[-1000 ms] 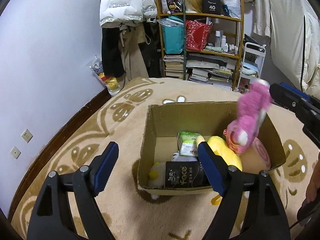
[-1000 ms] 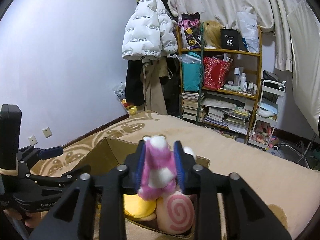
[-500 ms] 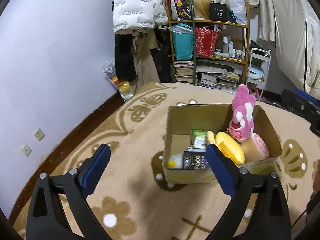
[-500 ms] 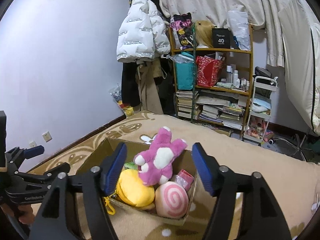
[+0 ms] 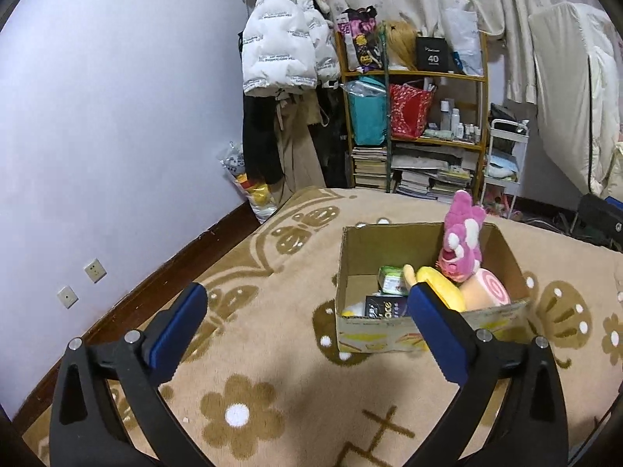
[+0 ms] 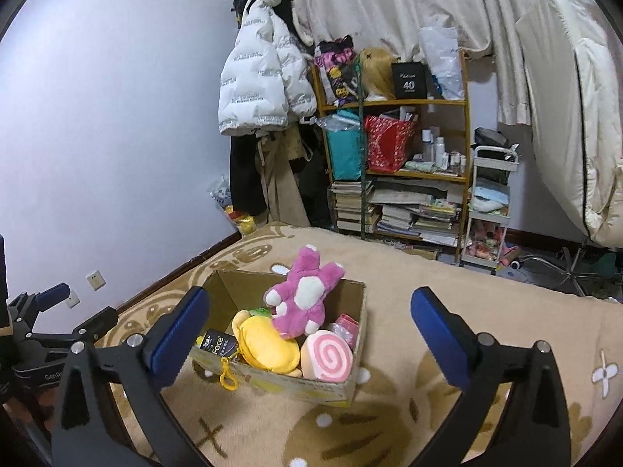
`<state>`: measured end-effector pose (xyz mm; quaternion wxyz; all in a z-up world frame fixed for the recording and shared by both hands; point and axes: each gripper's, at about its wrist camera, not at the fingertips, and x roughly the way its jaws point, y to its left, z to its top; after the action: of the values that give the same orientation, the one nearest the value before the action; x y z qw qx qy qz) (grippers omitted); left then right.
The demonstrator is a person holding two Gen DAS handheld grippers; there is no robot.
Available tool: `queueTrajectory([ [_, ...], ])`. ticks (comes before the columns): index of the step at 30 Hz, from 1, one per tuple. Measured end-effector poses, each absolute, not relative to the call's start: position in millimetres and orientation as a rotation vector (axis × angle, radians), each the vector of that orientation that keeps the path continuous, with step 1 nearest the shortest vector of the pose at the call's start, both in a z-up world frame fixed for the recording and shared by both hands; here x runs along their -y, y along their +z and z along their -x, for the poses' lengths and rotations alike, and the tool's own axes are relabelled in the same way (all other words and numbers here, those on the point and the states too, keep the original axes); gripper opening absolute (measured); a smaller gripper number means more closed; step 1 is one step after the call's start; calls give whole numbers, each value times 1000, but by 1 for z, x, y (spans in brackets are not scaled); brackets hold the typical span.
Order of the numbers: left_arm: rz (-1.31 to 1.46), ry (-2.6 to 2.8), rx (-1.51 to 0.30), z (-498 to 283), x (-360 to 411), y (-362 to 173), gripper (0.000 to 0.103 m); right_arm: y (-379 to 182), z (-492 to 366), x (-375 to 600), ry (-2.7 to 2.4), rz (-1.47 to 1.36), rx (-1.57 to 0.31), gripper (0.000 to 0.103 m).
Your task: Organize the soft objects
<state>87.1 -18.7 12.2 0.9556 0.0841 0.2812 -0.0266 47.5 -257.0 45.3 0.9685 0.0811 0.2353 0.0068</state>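
The cardboard box (image 6: 352, 366) sits on the patterned carpet (image 5: 249, 350), and the pink plush toy (image 6: 301, 299) stands upright inside it, leaning on the far wall above the yellow plush (image 6: 266, 344) and the pink swirl roll cushion (image 6: 329, 358). The left hand-held gripper (image 5: 303, 332) and right hand-held gripper (image 6: 307, 334) both hover above the carpet with jaws spread wide, holding nothing
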Motion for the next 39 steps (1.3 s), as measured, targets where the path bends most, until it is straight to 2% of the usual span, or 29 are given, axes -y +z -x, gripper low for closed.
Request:
queueTrajectory([
  [15,-118,-71,-461,-15,4,50,102,74,30,249,-9,-124,-375,103],
  [24,-138,-73,-472,1,1,46,102,67,52,238,-14,-74,-384,103],
  [39,-205,-107,-480,1,19,27,102,40,43,243,-9,-95,-425,103],
])
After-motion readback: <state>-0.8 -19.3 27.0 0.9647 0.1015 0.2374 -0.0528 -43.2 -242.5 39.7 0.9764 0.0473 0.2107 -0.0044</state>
